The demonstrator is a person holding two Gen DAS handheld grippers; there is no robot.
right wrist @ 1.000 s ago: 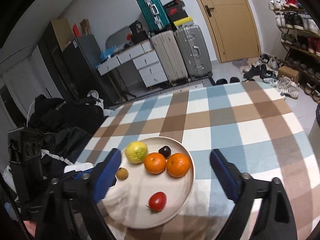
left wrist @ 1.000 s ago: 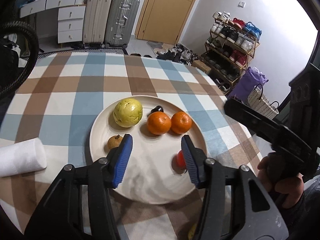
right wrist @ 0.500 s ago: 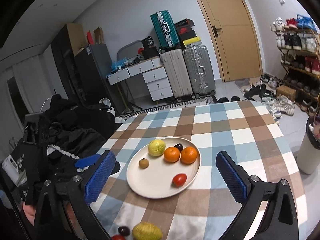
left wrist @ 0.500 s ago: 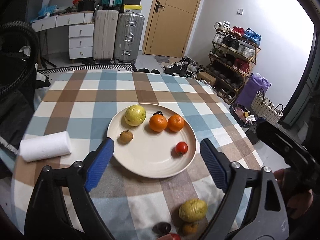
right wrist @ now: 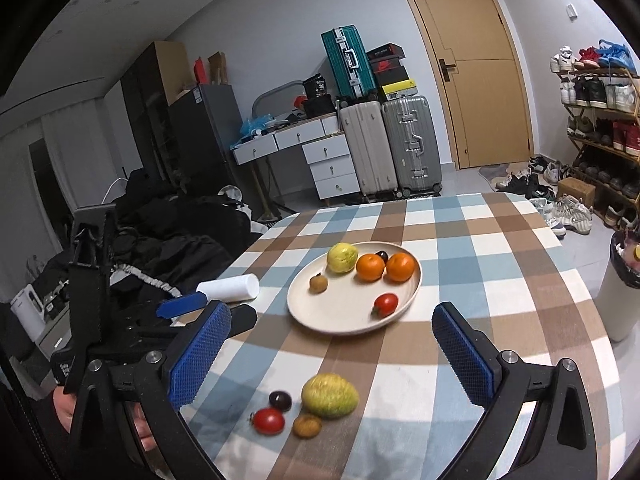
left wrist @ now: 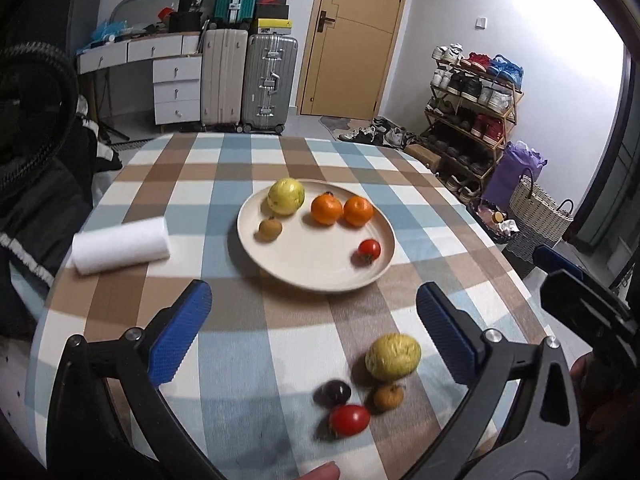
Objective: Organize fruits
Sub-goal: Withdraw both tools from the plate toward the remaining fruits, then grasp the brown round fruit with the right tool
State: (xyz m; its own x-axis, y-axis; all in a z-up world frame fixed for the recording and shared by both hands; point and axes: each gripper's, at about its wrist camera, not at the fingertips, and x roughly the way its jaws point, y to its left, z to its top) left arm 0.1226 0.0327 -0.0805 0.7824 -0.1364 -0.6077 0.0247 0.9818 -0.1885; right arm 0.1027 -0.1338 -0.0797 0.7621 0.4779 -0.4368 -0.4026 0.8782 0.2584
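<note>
Left gripper and right gripper both hovering above table, jaws spread wide, gripping nothing. Plate carrying six fruits at table centre. Four fruits lying loose near table edge: yellow-green fruit, tomato, dark plum, small brown fruit.

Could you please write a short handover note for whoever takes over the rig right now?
Left gripper and right gripper: both open, empty, above the near table edge.
Plate holds six fruits: yellow fruit, two oranges, a dark one, a small brown one, a tomato.
Still on the cloth: yellow fruit, tomato, dark fruit, brown fruit.
Left: move those four onto the plate.
</note>
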